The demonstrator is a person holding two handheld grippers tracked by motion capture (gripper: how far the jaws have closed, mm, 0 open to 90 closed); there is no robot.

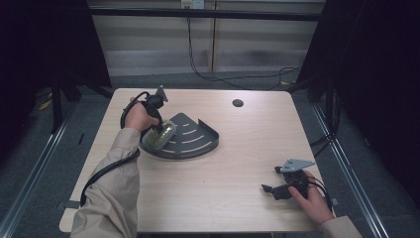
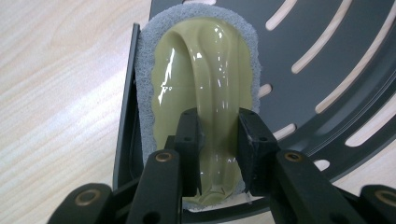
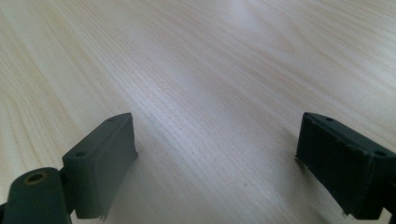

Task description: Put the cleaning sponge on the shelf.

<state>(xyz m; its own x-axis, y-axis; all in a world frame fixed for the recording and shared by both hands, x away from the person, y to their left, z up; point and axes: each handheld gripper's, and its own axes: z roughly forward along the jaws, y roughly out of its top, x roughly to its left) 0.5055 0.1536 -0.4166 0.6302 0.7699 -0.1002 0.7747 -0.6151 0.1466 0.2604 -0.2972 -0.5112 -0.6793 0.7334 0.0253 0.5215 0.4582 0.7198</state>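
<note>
Currently left tongs (image 2: pixel 217 135) clamped on the raised handle of the scrubber (image 2: pixel 201 84), which sits at the left edge of the dark slotted corner tray (image 1: pixel 198 136) on the counter (image 1: pixel 237 168), while right tongs (image 3: pixel 217 163) rest wide open, holding nothing.

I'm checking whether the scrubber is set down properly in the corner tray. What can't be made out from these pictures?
- Left tool, left gripper view: its arms hide the scrubber's near end.
- Scrubber's underside: whether it rests flat on the tray is hidden by its own body.
- High view: the hand covers the scrubber's left edge.
</note>
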